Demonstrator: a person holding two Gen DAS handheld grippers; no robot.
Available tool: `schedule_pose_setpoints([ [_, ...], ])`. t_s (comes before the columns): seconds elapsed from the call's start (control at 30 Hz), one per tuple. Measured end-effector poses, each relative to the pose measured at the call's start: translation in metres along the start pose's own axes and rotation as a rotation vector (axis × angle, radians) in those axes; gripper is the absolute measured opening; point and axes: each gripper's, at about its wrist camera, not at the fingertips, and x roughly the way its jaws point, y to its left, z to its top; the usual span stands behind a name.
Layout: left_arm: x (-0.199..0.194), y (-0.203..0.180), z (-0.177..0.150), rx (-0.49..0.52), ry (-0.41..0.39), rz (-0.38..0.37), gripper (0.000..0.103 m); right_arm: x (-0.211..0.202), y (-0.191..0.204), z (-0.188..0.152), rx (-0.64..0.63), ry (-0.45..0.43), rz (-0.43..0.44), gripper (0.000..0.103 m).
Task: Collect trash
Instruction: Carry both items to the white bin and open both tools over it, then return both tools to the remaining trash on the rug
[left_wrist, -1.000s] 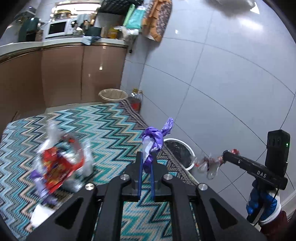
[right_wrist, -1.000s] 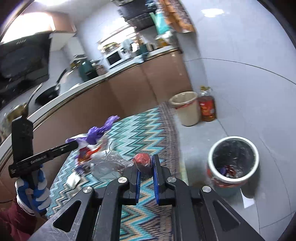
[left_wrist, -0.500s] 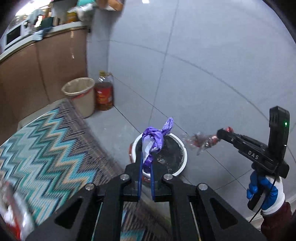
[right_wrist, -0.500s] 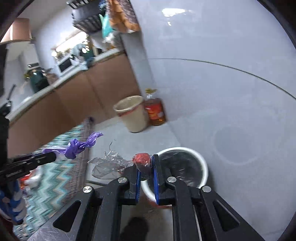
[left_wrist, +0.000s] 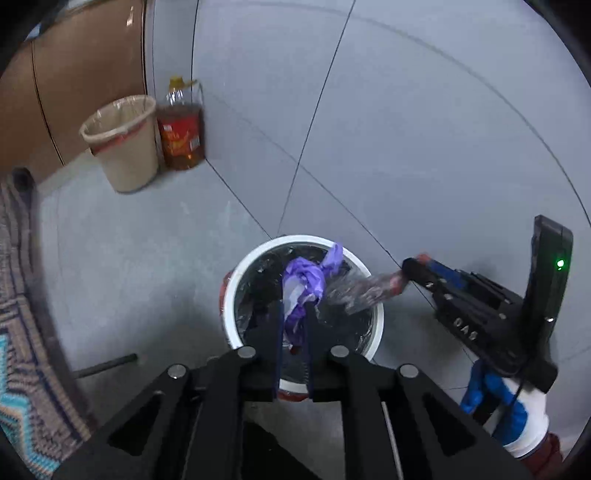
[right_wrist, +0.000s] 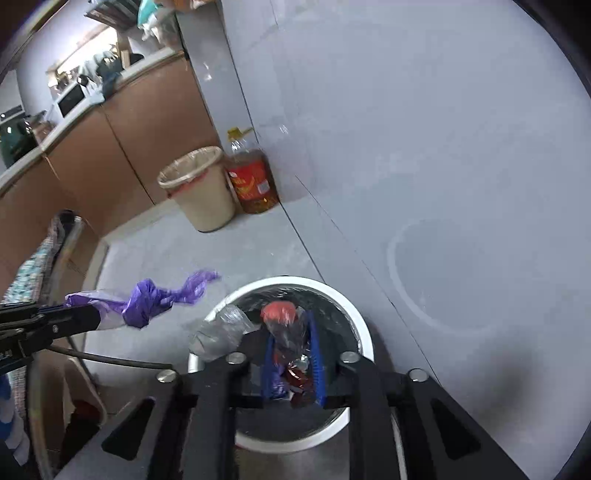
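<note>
While a second ago both grippers were over the zigzag rug with their loads, they are now hanging over the white-rimmed trash bin (left_wrist: 236, 280), which is lined with a black bag and standing on the grey floor tiles near the wall.

Left gripper (left_wrist: 294, 325): jaws are pressing on the purple wrapper (left_wrist: 306, 284), clenched with almost no gap. The wrapper is sitting above the bin mouth in the left wrist view; in the right wrist view it is reading as slightly outside the rim, so I am judging it at the edge, not the centre.

Right gripper (right_wrist: 291, 354): jaws are opening at this moment. The clear crumpled wrapper with the red end (right_wrist: 282, 314) is still lying between the blue pads (right_wrist: 316, 354), with daylight showing on the right pad's side; the clear tail (right_wrist: 218, 332) is draping over the bin's left rim. Whether the left pad is still touching it, I cannot tell.

Meaning for the task: transport is finishing and release is beginning, right side first. Red and foil scraps are already lying at the bottom of the bin.

Risk, as judgement: the light film may be clinging to a pad or sliding outside the rim by its tail. The purple wrapper is likely needing a small shift toward the bin centre before letting go.

Bystanders: beige lined bucket (left_wrist: 122, 147) and oil bottle (left_wrist: 181, 129) against the wall, well apart.
</note>
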Motion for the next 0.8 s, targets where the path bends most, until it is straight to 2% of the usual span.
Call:
schedule_pose_setpoints([
  [0.03, 0.005, 0.002, 0.001, -0.008, 0.007, -0.006, 0.01, 0.007, -0.002, 0.0, 0.004, 0.007, -0.002, 0.033],
  [0.07, 0.01, 0.004, 0.003, -0.017, 0.013, -0.01, 0.011, 0.011, -0.004, -0.001, 0.003, 0.01, -0.008, 0.037],
  [0.27, 0.013, 0.01, 0.008, -0.055, 0.005, -0.04, 0.018, 0.015, -0.005, -0.001, 0.006, 0.022, -0.01, 0.038],
  [0.4, 0.003, 0.006, 0.011, -0.056, -0.02, -0.038, 0.044, 0.005, 0.004, 0.005, -0.009, 0.01, -0.013, 0.04],
  [0.67, -0.043, -0.009, 0.0, -0.041, -0.084, -0.081, 0.045, -0.046, 0.021, 0.011, -0.042, -0.041, -0.027, 0.041],
  [0.8, -0.076, -0.008, -0.015, -0.027, -0.131, -0.053, 0.045, -0.066, 0.04, 0.008, -0.067, -0.055, 0.002, 0.042],
])
